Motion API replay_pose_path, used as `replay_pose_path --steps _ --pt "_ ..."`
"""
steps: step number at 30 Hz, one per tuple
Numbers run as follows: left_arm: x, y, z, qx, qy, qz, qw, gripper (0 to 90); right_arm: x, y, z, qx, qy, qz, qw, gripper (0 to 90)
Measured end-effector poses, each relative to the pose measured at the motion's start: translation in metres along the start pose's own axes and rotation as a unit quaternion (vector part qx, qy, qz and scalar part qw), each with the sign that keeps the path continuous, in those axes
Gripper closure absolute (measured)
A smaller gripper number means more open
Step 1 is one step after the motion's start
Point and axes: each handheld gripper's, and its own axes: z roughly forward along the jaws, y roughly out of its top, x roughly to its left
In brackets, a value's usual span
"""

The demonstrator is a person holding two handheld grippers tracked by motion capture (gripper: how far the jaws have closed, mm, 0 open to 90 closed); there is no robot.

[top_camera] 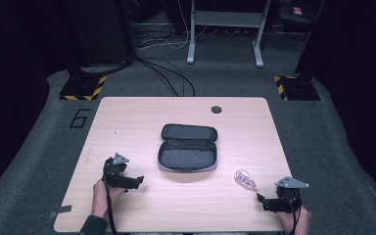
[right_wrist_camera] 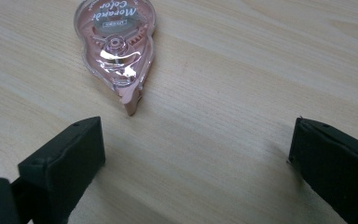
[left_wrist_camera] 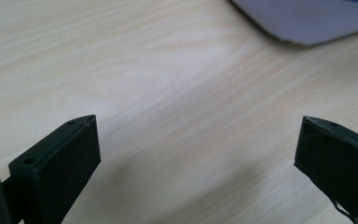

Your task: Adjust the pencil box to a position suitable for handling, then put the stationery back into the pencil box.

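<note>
1. Two hand-held grippers are resting low over a light wooden table (top_camera: 127, 117), one at each near corner in the high view.
2. The left gripper (top_camera: 136, 180) is sitting at the near left, held by the person's left hand (top_camera: 99, 192), with its jaws pointing toward the table's middle. In the left gripper view (left_wrist_camera: 196, 140) its two black jaws are standing wide apart with only bare wood between them.
3. The right gripper (top_camera: 260, 198) is lying at the near right corner, gripped by the right hand (top_camera: 290, 218). In the right gripper view (right_wrist_camera: 196, 144) its jaws are likewise spread wide, holding nothing.
4. A pink, see-through correction tape dispenser (right_wrist_camera: 116, 49) is lying flat on the wood just beyond the right gripper's jaws, nearer the left-hand jaw of that view, its pointed tip facing the gripper. In the high view the dispenser (top_camera: 245, 179) is sitting between the right gripper and the case.
5. A dark zip case (top_camera: 188, 147) is lying open at the table's centre, its lid folded back away from the person; its grey edge (left_wrist_camera: 303, 21) is showing at the top of the left gripper view.
6. A small round hole (top_camera: 216, 109) is showing near the table's far edge.
</note>
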Motion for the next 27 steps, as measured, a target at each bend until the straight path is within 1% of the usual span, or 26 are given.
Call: replay_pose_path --steps 1,2,3,4,5,6,7,9,10,12,13,14,15,16,17,18,19,20,21,22,23,24,25,26,27 --pt "0.001 -0.004 0.0 -0.002 0.004 -0.002 1.0 0.3 0.0 0.0 0.0 -0.001 -0.001 0.0 1.0 3.0" --pt "0.001 -0.009 0.001 -0.008 0.006 -0.013 0.9999 0.3 0.0 0.0 0.0 0.0 0.0 0.0 1.0 3.0" --pt "0.003 -0.013 0.0 -0.005 0.009 -0.014 0.9998 0.3 0.0 0.0 0.0 0.0 0.0 0.0 1.0 3.0" --pt "0.004 -0.019 -0.002 0.0 0.016 -0.011 0.9998 0.3 0.0 0.0 0.0 0.0 -0.002 0.0 1.0 3.0" --pt "0.004 -0.019 -0.002 0.0 0.016 -0.011 0.9998 0.3 0.0 0.0 0.0 0.0 -0.002 0.0 1.0 3.0" --pt "0.005 -0.022 -0.003 -0.004 0.023 -0.005 0.9997 0.3 0.0 0.0 0.0 -0.001 -0.001 0.0 1.0 3.0" --pt "0.004 -0.024 -0.004 -0.003 0.025 -0.006 0.9997 0.3 0.0 0.0 0.0 -0.002 -0.003 0.0 1.0 2.9" --pt "0.005 -0.026 -0.005 -0.005 0.032 0.001 0.9995 0.3 0.0 0.0 0.0 0.0 -0.001 0.0 1.0 2.6" --pt "0.005 -0.028 -0.005 -0.007 0.036 0.005 0.9993 0.3 -0.001 0.0 0.0 0.001 -0.004 -0.001 1.0 1.1" --pt "0.004 -0.03 -0.007 -0.007 0.037 0.009 0.9992 0.2 -0.001 0.001 0.002 0.0 -0.01 0.009 0.9999 0.0" --pt "0.004 -0.032 -0.007 -0.014 0.036 0.006 0.9992 0.2 -0.001 0.001 0.002 0.0 -0.011 0.008 0.9999 0.0" --pt "0.004 -0.033 -0.007 -0.017 0.035 0.008 0.9992 0.2 -0.001 0.001 0.002 0.0 -0.011 0.007 0.9999 0.0" --pt "0.004 -0.035 -0.006 -0.029 0.038 0.009 0.9988 0.2 -0.002 0.0 0.001 -0.001 -0.009 0.003 1.0 0.0" --pt "0.004 -0.036 -0.007 -0.032 0.035 0.007 0.9989 0.2 -0.003 0.0 0.001 0.001 -0.01 0.001 1.0 0.0" --pt "0.003 -0.039 -0.007 -0.047 0.036 0.003 0.9982 0.1 -0.004 0.0 0.0 0.002 -0.013 0.007 0.9999 0.0" --pt "0.004 -0.04 -0.007 -0.045 0.037 0.004 0.9983 0.2 -0.004 0.001 0.001 0.001 -0.015 0.01 0.9998 0.0" --pt "0.004 -0.04 -0.007 -0.048 0.039 0.005 0.9981 0.2 -0.004 0.001 0.001 0.006 -0.015 0.011 0.9998 0.0" --pt "0.004 -0.04 -0.008 -0.046 0.04 0.003 0.9981 0.2 -0.004 0.002 0.001 0.009 -0.021 0.019 0.9996 0.0" --pt "0.004 -0.04 -0.008 -0.046 0.04 0.004 0.9981 0.2 -0.006 0.003 0.002 0.008 -0.019 0.009 0.9998 0.0" --pt "0.004 -0.04 -0.008 -0.046 0.04 0.003 0.9981 0.2 -0.007 0.003 0.002 0.008 -0.023 0.014 0.9996 0.0" --pt "0.004 -0.04 -0.008 -0.047 0.04 0.003 0.9981 0.2 -0.007 0.003 0.002 0.008 -0.023 0.014 0.9996 0.0" --pt "0.005 -0.039 -0.008 -0.04 0.037 0.005 0.9985 0.2 -0.006 0.004 0.001 0.015 -0.023 0.017 0.9995 0.6" --pt "0.005 -0.039 -0.008 -0.04 0.037 0.005 0.9985 0.2 -0.006 0.004 0.001 0.015 -0.023 0.017 0.9995 0.6" --pt "0.005 -0.039 -0.008 -0.04 0.037 0.005 0.9985 0.2 -0.006 0.004 0.001 0.01 -0.025 0.023 0.9994 0.5" --pt "0.004 -0.04 -0.007 -0.045 0.04 0.003 0.9982 0.2 -0.007 0.004 0.001 0.009 -0.021 0.018 0.9996 0.5"
